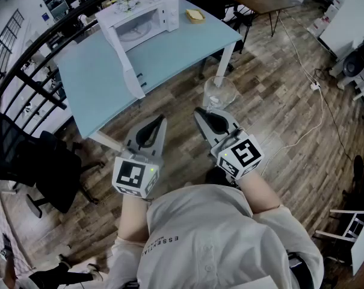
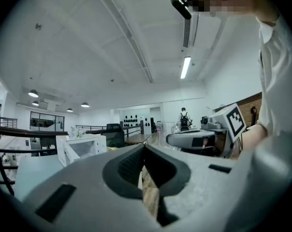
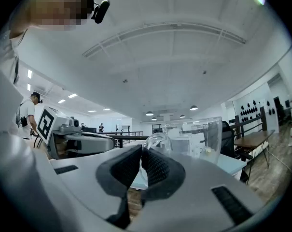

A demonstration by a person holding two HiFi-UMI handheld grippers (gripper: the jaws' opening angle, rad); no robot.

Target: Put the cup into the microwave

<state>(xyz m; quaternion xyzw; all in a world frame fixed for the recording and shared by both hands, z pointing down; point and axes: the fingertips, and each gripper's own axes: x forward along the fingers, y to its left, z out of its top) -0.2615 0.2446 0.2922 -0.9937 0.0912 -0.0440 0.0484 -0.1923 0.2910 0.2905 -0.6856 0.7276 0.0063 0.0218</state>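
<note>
The person is wearing a pale short-sleeved shirt with small dark lettering near the collar. The left gripper and right gripper are showing grey shells, black ribbed pads, and white cubes bearing black square markers, each with a small green light.
</note>
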